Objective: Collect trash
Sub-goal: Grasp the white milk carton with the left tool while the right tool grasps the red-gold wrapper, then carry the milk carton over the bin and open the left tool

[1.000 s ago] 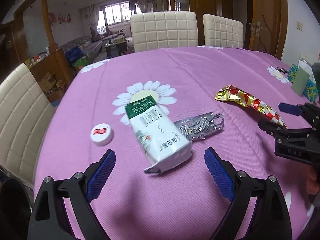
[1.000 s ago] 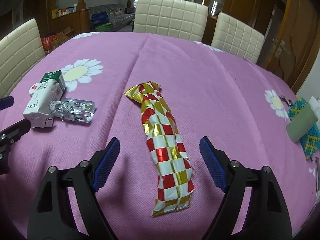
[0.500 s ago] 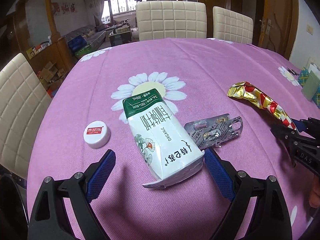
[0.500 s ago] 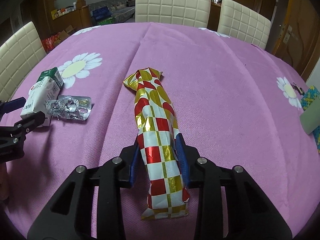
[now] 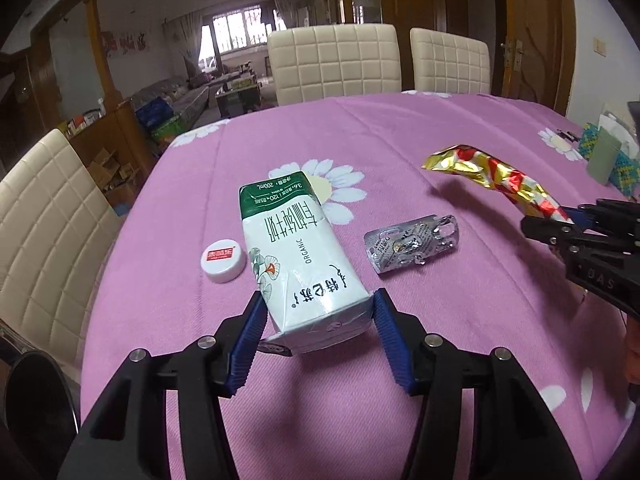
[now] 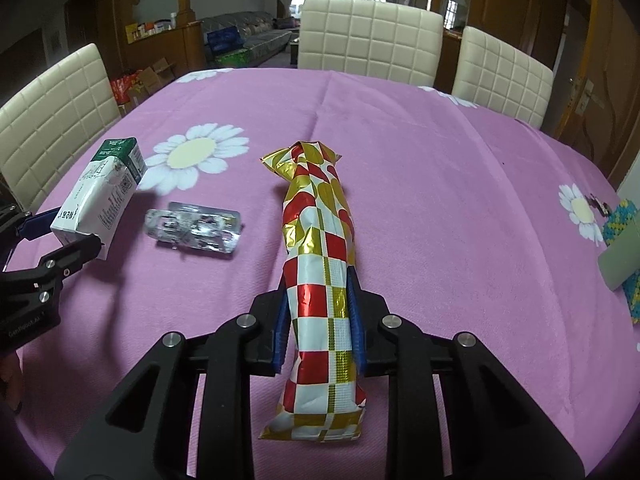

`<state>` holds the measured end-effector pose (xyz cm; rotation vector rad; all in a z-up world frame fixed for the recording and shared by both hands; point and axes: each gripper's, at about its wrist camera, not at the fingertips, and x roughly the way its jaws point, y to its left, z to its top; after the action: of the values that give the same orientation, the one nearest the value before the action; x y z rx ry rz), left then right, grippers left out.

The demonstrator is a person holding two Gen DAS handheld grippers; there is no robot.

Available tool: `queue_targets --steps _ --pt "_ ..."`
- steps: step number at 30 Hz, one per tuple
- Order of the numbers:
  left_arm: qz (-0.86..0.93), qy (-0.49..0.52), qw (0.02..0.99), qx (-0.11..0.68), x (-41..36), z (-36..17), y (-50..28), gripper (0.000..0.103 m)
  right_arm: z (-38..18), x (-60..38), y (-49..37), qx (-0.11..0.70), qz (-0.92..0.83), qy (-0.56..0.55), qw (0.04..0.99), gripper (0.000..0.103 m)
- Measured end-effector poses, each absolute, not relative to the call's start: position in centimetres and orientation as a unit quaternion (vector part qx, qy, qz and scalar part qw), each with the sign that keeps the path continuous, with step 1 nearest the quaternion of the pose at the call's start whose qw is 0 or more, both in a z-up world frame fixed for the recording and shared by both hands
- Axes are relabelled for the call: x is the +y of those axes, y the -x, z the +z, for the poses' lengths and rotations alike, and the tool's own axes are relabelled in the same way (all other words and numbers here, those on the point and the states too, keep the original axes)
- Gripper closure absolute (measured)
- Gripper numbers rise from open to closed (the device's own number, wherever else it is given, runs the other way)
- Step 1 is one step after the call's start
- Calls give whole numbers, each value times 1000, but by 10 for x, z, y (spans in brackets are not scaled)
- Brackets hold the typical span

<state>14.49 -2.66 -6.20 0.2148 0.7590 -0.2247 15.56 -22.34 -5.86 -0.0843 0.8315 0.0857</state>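
1. Foil is the risky material: the right gripper (image 6: 320, 320) has just been closing and now pinches the red, gold and white wrapper (image 6: 320, 264) low on its length, so the long crinkled tube sticks out far past the pads toward the middle of the frame. It looks soft and slippery; a quick swing could let it slide out or fold over.
2. Thin card, squashed: the left gripper (image 5: 318, 332) has just been closing on the near end of the white-and-green milk carton (image 5: 296, 256), and both blue pads touch its crumpled bottom corners. Held only at that dented end, the carton could pivot or pop free, and any dregs might spill onto the tablecloth (image 5: 400, 132).
3. From the right wrist view the carton's far end appears lifted, though the fisheye makes that hard to judge.
4. Left lying flat on the cloth are the crumpled silver blister pack (image 5: 412, 246), centre right, and a round white plastic cap (image 5: 223, 260) just left of the carton; both are thin and hard to pinch.
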Motion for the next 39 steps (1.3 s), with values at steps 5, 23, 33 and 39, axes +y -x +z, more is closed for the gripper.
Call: queue_targets --steps 5,23,33,39 --pt "-113 -104 924 351 -14 -50 -126 50 -50 -202 -149 394 64 59 915 77" --pt "-75 -111 936 326 18 -45 -102 50 -38 -145 -136 378 118 98 913 77" --pt "-44 -126 937 322 37 -50 -94 50 -35 -119 -126 369 143 128 909 77" --pt "-37 -125 938 321 45 -52 -88 50 -35 -101 -121 364 159 148 905 77"
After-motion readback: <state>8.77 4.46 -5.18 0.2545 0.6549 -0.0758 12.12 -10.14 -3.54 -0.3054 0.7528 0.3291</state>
